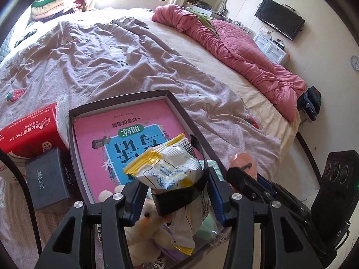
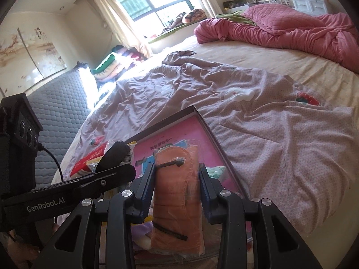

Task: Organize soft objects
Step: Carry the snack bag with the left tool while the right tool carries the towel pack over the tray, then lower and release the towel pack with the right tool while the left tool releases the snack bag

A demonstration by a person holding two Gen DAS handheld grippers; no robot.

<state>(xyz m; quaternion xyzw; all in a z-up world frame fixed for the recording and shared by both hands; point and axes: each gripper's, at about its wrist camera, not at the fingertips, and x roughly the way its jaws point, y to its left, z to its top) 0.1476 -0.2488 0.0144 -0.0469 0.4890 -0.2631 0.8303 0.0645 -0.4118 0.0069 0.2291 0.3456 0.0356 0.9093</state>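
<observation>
Over a shallow box (image 1: 184, 109) on the bed (image 1: 202, 51), the left gripper (image 1: 177, 192) has its jaws clamped on a white-and-yellow packet (image 1: 166, 168); the right gripper (image 2: 177, 179) has its jaws clamped on a wrapped orange mask (image 2: 177, 192).

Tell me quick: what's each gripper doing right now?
Left gripper: closed on a white and yellow snack packet.
Right gripper: closed on an orange face mask in clear wrap.
</observation>
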